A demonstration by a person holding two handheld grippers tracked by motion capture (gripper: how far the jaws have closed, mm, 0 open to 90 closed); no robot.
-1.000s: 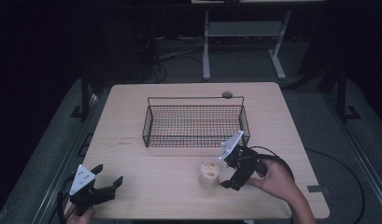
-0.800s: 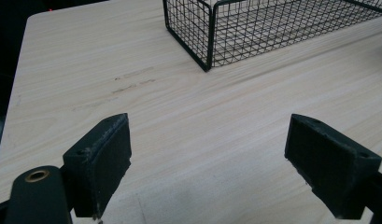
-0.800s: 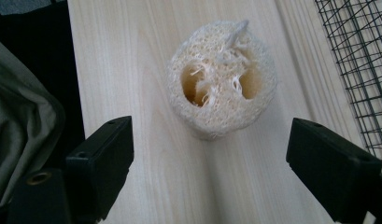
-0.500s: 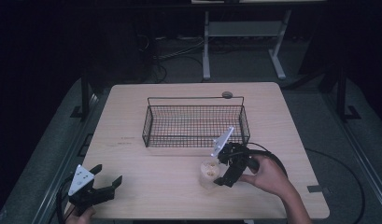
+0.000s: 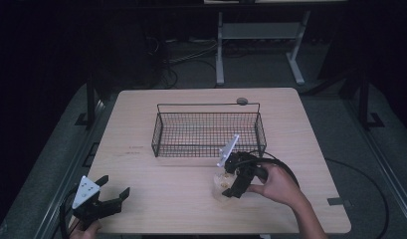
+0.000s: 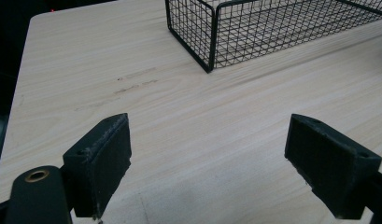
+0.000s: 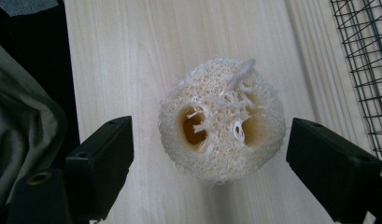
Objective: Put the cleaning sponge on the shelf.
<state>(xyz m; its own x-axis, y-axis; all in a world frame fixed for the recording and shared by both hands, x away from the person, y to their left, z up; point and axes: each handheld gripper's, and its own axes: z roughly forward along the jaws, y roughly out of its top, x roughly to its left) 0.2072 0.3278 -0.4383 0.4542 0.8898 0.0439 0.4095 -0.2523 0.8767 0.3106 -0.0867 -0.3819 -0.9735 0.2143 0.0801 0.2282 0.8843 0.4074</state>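
The pale round loofah sponge with two hollow holes (image 7: 222, 120) stands on the light wooden table (image 5: 141, 134), near its front edge and just in front of the black wire basket (image 5: 208, 131). Your right gripper (image 7: 209, 154) is spread wide around the sponge, one jaw on each side, neither touching it. Your left gripper (image 6: 207, 158) hangs released over bare wood at the table's front left corner, well apart from the sponge.

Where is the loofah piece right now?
In the high view the loofah piece stands on the table, right of centre, just before the wire basket, between the open right claw's jaws.
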